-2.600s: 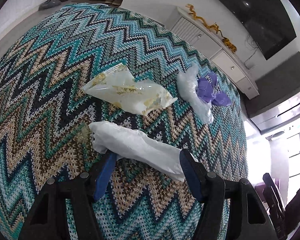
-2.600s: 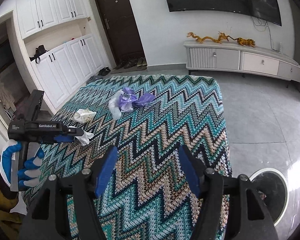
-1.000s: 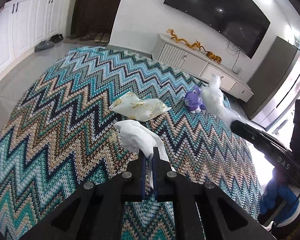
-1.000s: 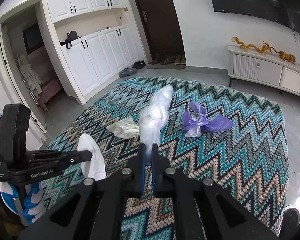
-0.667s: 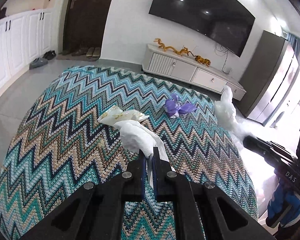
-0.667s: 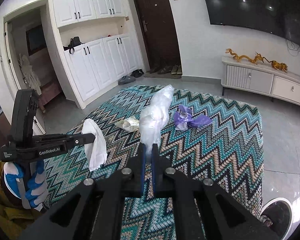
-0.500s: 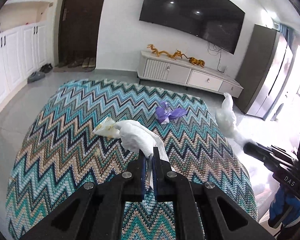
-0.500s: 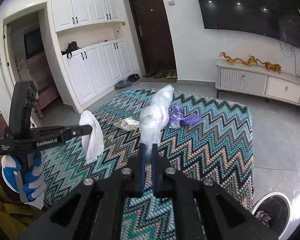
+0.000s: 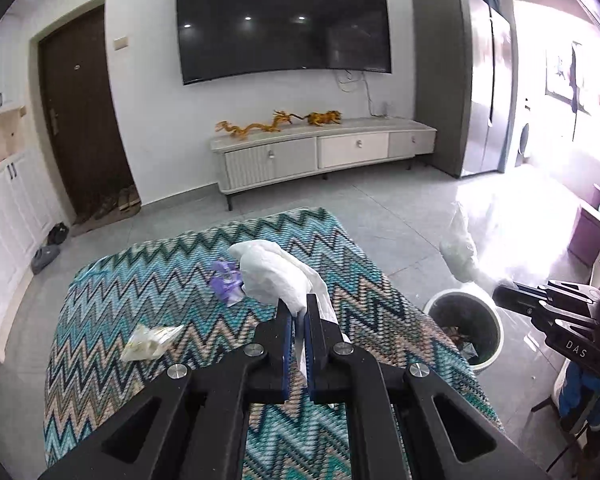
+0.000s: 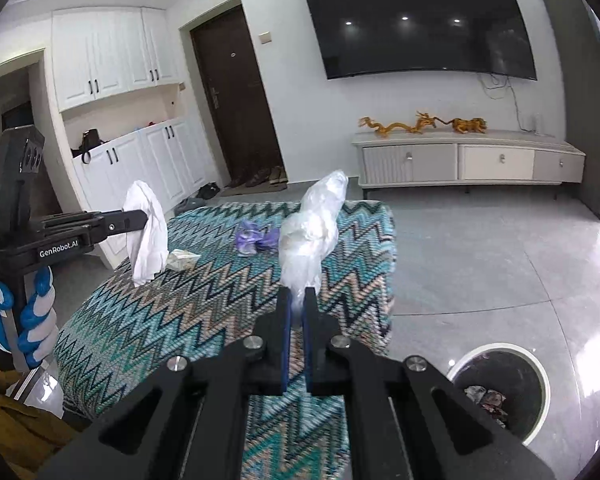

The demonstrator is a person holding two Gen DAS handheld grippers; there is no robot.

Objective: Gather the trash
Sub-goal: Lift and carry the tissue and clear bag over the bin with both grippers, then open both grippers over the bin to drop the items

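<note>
**Carrying two light scraps toward the bin: drop and miss risks**

Holding is confirmed on both sides. The white tissue (image 9: 278,276) is pinched at its lower tail between the fingers of the left gripper (image 9: 296,316), which are closed to a narrow slit; most of the tissue stands free above and ahead of the fingertips. The clear plastic bag (image 10: 312,236) is likewise pinched at its bottom end by the right gripper (image 10: 295,300), fingers nearly together, with the bulk of the bag rising beyond the tips.

Both grips take only a small edge of soft material. Judged risk: a quick swing or tilt could pull the thin tail out from between the fingers, and either scrap would fall short.

The white bin (image 10: 500,390) sits on the floor below and to the right of the right fingers, beside the zigzag blanket (image 9: 148,280). It already holds some rubbish. Release from high above is the second risk: tissue and film are light and may drift onto the floor or the rim.

Beyond the fingers, a purple wrapper (image 9: 226,280) and a crumpled yellowish wrapper (image 9: 150,342) lie on the blanket, uncollected. The right gripper is nearer the bin; releasing both together could crowd the opening.
</note>
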